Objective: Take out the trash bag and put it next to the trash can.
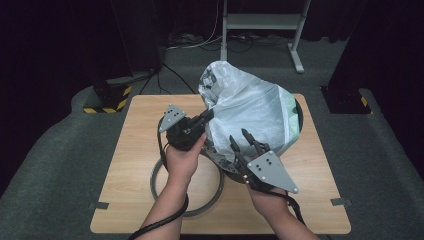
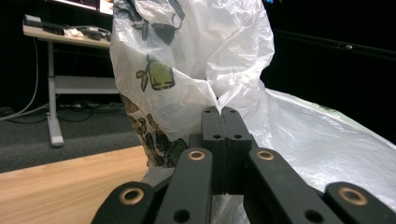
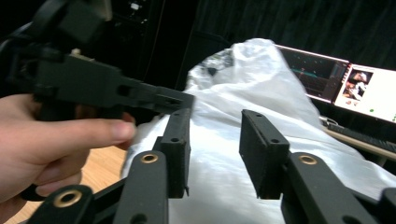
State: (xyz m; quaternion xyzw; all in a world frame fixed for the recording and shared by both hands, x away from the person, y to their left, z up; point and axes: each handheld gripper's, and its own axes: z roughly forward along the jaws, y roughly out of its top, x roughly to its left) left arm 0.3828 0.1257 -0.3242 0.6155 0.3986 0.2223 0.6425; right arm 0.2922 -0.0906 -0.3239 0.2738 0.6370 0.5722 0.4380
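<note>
Grey ring (image 1: 186, 192) flat beside plastic bag (image 1: 250, 112), under left tool (image 1: 210, 114).

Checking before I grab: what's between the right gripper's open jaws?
In the right gripper view, the right gripper stands open, and the white plastic bag shows in the gap, not yet pinched.

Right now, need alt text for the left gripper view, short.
The left tongs are shut on a pinched fold of a white plastic bag printed with a green and brown pattern, lifting it into a peak. A light wooden table lies below left, with a dark room and a desk behind.
</note>
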